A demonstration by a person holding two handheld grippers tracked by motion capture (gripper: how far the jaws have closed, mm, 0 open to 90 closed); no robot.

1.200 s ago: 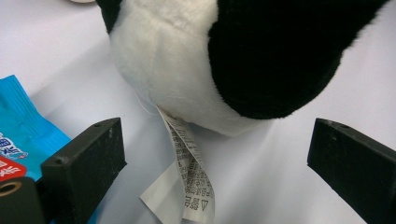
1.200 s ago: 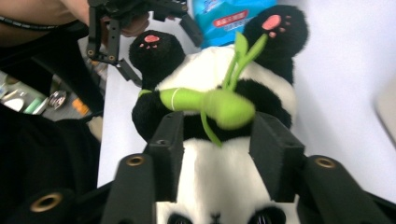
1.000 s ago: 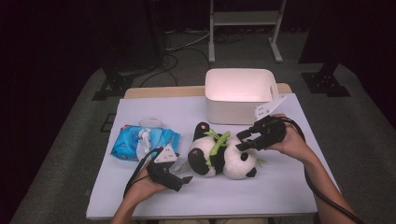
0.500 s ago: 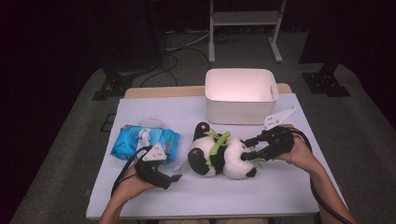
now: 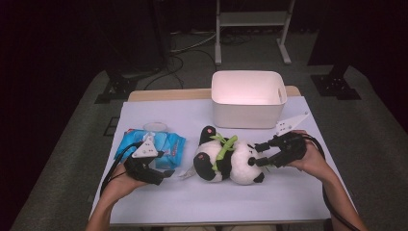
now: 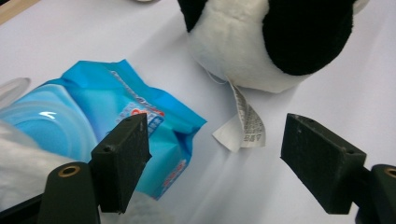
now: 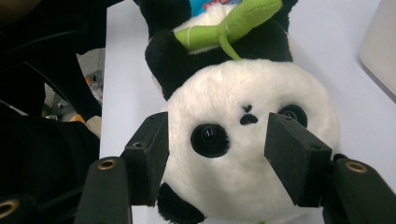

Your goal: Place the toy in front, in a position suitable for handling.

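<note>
- Panda (image 5: 228, 161): lies on its side on the counter (image 5: 288, 202), head toward the right gripper (image 5: 262, 153), lower body toward the left gripper (image 5: 168, 174). A green stalk (image 5: 226, 144) lies across its chest.
- Right gripper: jaws spread and have just been opening. In the right gripper view the panda's head (image 7: 247, 140) sits between the two jaws, face toward the camera, one eye patch midway between them. The pads flank the head just beside its cheeks; no squeeze of the plush is visible.
- Left gripper (image 6: 215, 158): jaws spread with a wide gap, and have just been closing. Nothing is pinched between them.
- Ahead of the left jaws: the panda's sewn-in label (image 6: 245, 123) lies on the counter in line with the gap, just beyond the tips and nearer the right-hand jaw. The panda's body (image 6: 261, 42) is farther ahead.
- Blue pack (image 6: 140, 121): lies beside and partly behind the left-hand jaw of the left gripper, apart from the label.
- White bin (image 5: 248, 98): stands on the counter behind the panda, well beyond both sets of jaws.
</note>
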